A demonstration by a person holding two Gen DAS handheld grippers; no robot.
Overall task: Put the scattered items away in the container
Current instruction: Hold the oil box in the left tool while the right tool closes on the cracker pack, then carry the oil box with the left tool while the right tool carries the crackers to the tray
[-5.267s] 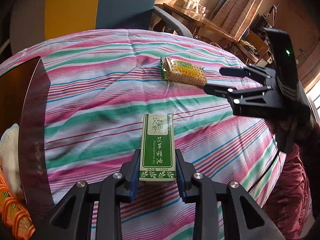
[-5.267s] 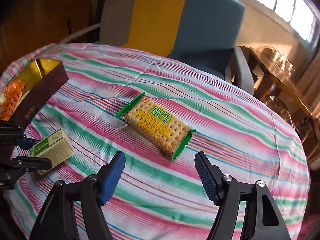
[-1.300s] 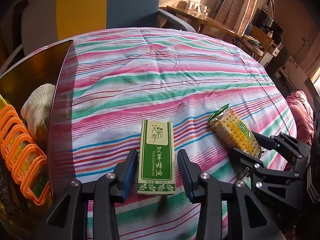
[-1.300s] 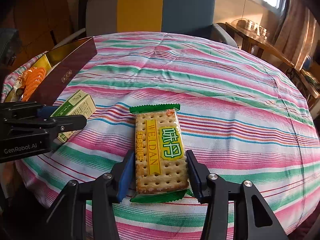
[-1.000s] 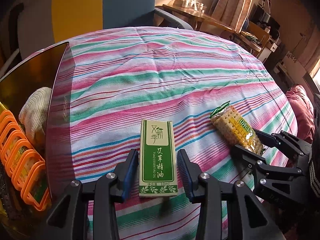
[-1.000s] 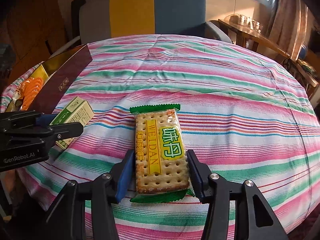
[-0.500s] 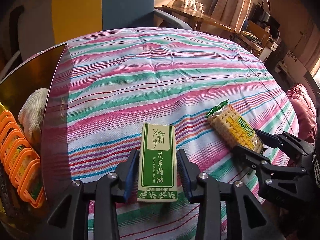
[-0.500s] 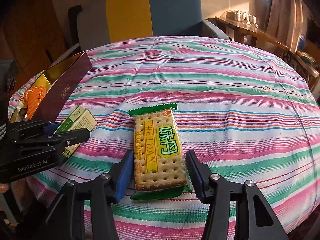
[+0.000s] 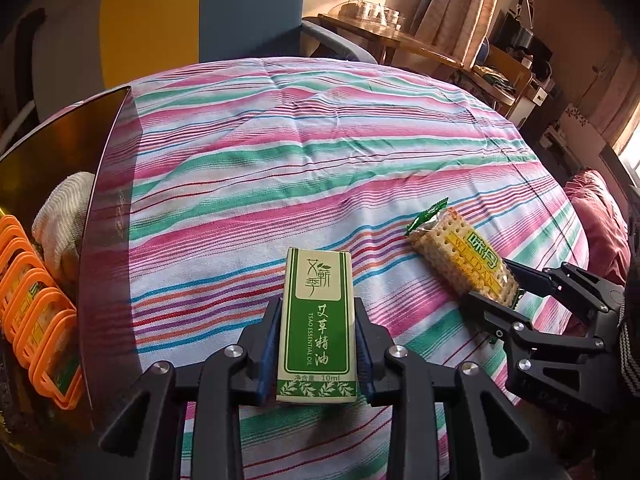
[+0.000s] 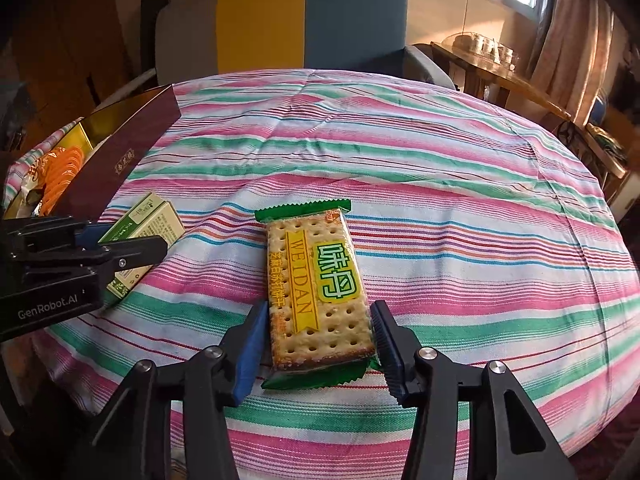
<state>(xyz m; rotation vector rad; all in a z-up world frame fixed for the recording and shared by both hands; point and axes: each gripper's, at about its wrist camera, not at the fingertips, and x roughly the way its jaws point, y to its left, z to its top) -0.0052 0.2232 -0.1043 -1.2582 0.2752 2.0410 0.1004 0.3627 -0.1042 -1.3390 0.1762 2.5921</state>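
Both grippers' fingers have just been closing — left gripper (image 9: 316, 346) now clamps the green essential-oil carton (image 9: 317, 322), right gripper (image 10: 318, 344) narrowly brackets the cracker packet (image 10: 316, 284) on the striped table (image 10: 440, 184), dark box (image 10: 116, 156) leftward

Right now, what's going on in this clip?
A person is tidying a striped tablecloth with a gripper in each hand. The left gripper has just been closing and now clamps a green box. The right gripper has a cracker pack between its jaws, which have just closed in a little; the pack lies on the cloth. The dark red container sits to the left, already holding orange items.
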